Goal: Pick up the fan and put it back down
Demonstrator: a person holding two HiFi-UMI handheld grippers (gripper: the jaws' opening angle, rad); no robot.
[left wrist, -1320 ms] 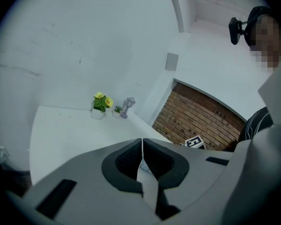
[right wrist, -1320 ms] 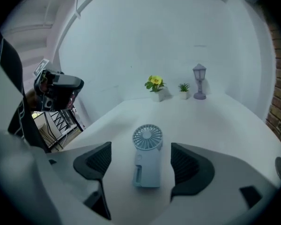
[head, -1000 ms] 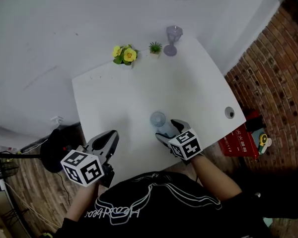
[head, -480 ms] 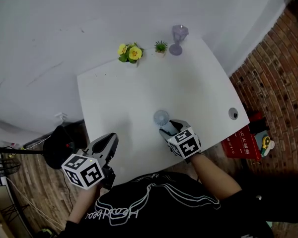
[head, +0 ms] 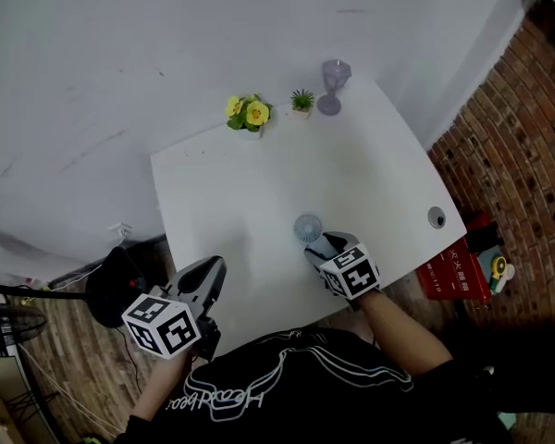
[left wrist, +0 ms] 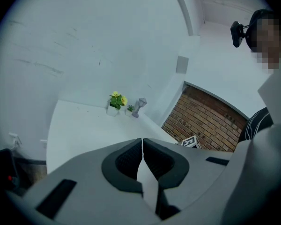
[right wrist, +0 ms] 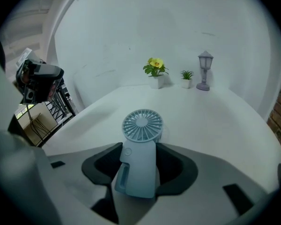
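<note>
Altogether: one fan (right wrist: 140, 144), one flower pot (head: 250, 114), one small green plant (head: 302, 101), one lamp ornament (head: 332, 86), one white table (head: 370, 165), two grippers.
Fan: near the table's front edge, round head towards the wall, well apart from the ornaments.
Right gripper (head: 322, 246): jaws half-wide, clamped on the fan's handle.
Left gripper (left wrist: 142, 142): jaws together, empty, by the table's front-left edge.

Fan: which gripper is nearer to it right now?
Right. The right gripper is shut on the fan; the left gripper, jaws together and empty, is at the near left corner of the table, well apart from it.
</note>
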